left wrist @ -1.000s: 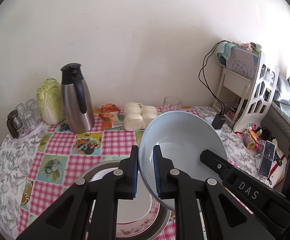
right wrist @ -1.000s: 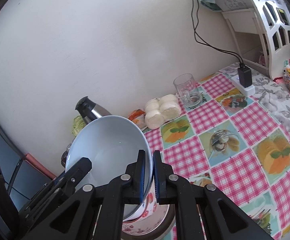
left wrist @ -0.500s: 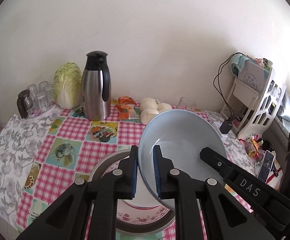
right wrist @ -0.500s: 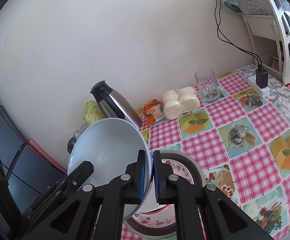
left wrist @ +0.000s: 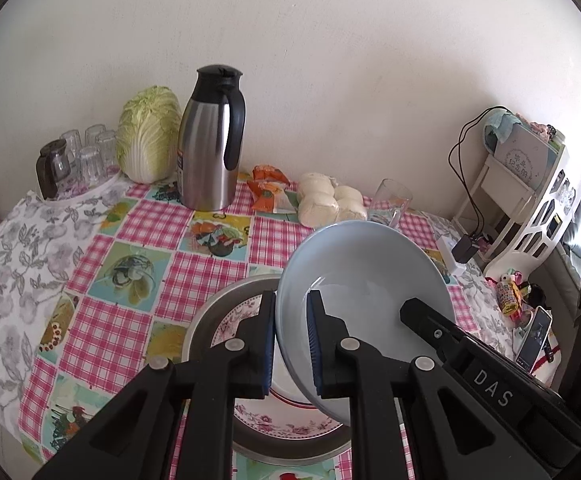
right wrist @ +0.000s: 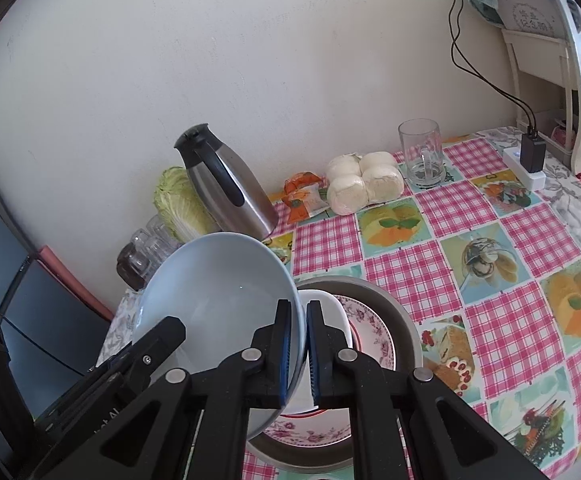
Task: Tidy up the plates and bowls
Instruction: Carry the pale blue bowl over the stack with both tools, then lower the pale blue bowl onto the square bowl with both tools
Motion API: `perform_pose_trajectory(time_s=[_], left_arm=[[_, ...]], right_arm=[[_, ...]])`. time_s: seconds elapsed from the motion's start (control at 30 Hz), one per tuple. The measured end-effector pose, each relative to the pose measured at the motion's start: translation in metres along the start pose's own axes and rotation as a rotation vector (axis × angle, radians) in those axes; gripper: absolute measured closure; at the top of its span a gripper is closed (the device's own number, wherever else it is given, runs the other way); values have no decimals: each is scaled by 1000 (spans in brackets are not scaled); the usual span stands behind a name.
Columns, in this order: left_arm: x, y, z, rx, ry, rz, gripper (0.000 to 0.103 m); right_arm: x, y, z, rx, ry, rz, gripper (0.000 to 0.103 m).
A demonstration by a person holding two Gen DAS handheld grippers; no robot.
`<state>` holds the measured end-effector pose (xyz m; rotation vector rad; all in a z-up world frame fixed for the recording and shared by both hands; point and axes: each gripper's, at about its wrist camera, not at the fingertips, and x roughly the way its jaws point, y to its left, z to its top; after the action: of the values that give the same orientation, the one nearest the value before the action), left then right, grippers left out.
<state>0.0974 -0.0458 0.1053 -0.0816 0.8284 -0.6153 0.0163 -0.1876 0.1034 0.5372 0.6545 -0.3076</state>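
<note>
Both hand-held grippers clamp opposite rims of the pale blue ceramic bowl [left wrist: 364, 284]: the left hand-held gripper [left wrist: 291, 344] and right hand-held gripper [right wrist: 298, 354] hold it tilted just above the floral-rimmed plate [left wrist: 290, 420] in the round metal basin [right wrist: 404, 320]. Setting it down seems left.

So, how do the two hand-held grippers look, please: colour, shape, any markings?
Each hand-held gripper, left and right, is matte black plastic with angular, open-framed arms, silver round rivets and two flat fingers faced with blue ribbed pads. One body shows white "DAS" lettering. No cables or sleeves are visible.
</note>
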Motion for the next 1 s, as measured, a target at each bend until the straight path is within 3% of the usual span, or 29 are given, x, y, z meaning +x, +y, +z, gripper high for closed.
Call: perform_pose_trajectory(time_s=[0.63,1.0], left_arm=[[53,8,-9,-47,128,8,89],[57,12,-10,-72,135,22,89]], right_arm=[[48,-24,-7,39,104,-41,91],[52,-24,-7,27,96,-56,89]])
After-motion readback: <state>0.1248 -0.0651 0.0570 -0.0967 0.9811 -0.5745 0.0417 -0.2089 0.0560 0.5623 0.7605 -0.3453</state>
